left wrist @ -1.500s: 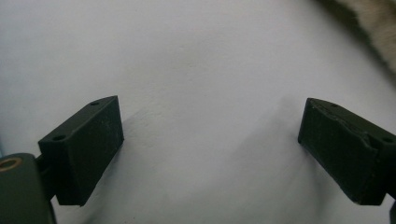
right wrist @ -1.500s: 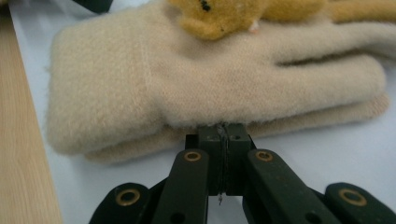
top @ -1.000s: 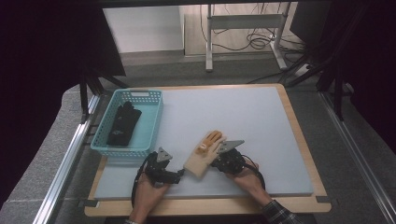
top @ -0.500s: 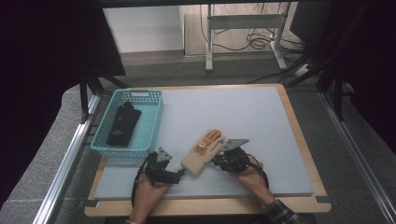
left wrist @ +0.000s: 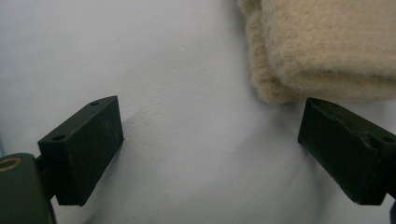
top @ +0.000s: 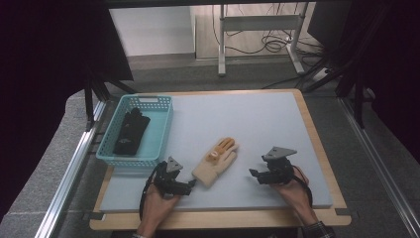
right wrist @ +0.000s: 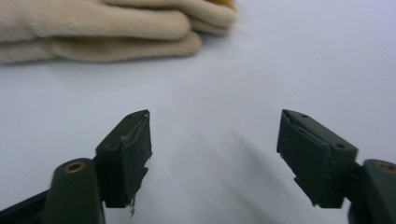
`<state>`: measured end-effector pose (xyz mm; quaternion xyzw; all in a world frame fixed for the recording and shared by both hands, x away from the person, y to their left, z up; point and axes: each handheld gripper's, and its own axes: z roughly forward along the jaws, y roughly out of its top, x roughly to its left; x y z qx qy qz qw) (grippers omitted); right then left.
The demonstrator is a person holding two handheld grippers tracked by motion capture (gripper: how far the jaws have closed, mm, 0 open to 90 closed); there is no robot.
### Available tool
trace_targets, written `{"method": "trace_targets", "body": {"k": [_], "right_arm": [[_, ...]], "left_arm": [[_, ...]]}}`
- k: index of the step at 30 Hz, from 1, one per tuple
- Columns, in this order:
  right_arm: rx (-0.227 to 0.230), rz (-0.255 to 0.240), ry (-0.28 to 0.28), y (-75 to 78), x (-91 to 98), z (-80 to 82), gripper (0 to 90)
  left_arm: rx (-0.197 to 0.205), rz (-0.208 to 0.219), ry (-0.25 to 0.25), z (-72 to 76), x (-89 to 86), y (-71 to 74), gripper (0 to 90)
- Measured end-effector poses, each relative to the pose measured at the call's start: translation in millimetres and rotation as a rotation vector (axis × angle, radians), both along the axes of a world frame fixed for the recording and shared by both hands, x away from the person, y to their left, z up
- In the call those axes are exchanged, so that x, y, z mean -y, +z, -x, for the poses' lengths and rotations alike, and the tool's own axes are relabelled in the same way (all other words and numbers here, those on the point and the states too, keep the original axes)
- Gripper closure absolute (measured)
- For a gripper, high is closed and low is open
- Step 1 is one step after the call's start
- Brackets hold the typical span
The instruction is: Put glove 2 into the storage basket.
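From above, a tan glove (top: pixel 216 159) lies flat on the pale mat (top: pixel 257 124), between both grippers. The left gripper (left wrist: pixel 210 149) has its jaws wide apart beside the cuff. The right gripper (right wrist: pixel 215 154) has just been opening, and its jaws hold nothing.

Glove (top: pixel 216 160): cream-beige fleecy knit, with orange-yellow patches on the finger end and a small orange mark at mid-palm. Basket (top: pixel 163 130): light turquoise, lattice of small holes in the walls. Second glove (top: pixel 130 133) inside it: plain black. Table mat (top: pixel 257 119): pale grey-blue, unpatterned. Board (top: pixel 309 116) under the mat: light wood tone. Left gripper (top: pixel 190 184) and right gripper (top: pixel 252 173): black bodies, each topped by a grey plate; matte black jaws.
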<state>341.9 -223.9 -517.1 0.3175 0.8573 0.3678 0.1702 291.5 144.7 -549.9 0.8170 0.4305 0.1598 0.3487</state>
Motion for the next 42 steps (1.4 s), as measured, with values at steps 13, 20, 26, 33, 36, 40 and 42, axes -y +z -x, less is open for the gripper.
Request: {"method": "trace_targets", "body": {"k": [13, 20, 26, 33, 36, 40, 42], "right_arm": [[-0.017, 0.013, -0.09, -14.4, 20.8, -4.3, 17.6], [-0.017, 0.009, -0.094, -14.9, 21.1, -4.1, 17.5], [-0.016, 0.008, -0.096, -14.9, 21.1, -3.9, 17.4], [-0.016, 0.007, -0.098, -15.0, 21.2, -3.7, 17.4], [-0.016, 0.007, -0.098, -15.0, 21.2, -3.7, 17.4], [-0.016, 0.006, -0.099, -15.0, 21.2, -3.7, 17.4], [-0.016, 0.006, -0.098, -15.0, 21.3, -3.7, 17.4]], "left_arm": [[-0.006, 0.004, 0.003, -0.4, 0.4, 0.1, 7.1], [-0.008, 0.009, 0.004, -0.8, -0.1, 0.1, 7.0], [-0.009, 0.01, 0.0, -0.6, -0.5, 0.5, 7.3], [-0.042, 0.06, -0.023, 3.1, -7.8, 5.5, 7.7], [-0.048, 0.063, -0.039, 7.0, -7.0, 10.2, 3.6], [-0.048, 0.057, -0.067, 8.9, -2.2, 20.5, 1.9], [-0.047, 0.059, -0.078, 8.2, 1.4, 26.7, 1.4]]}}
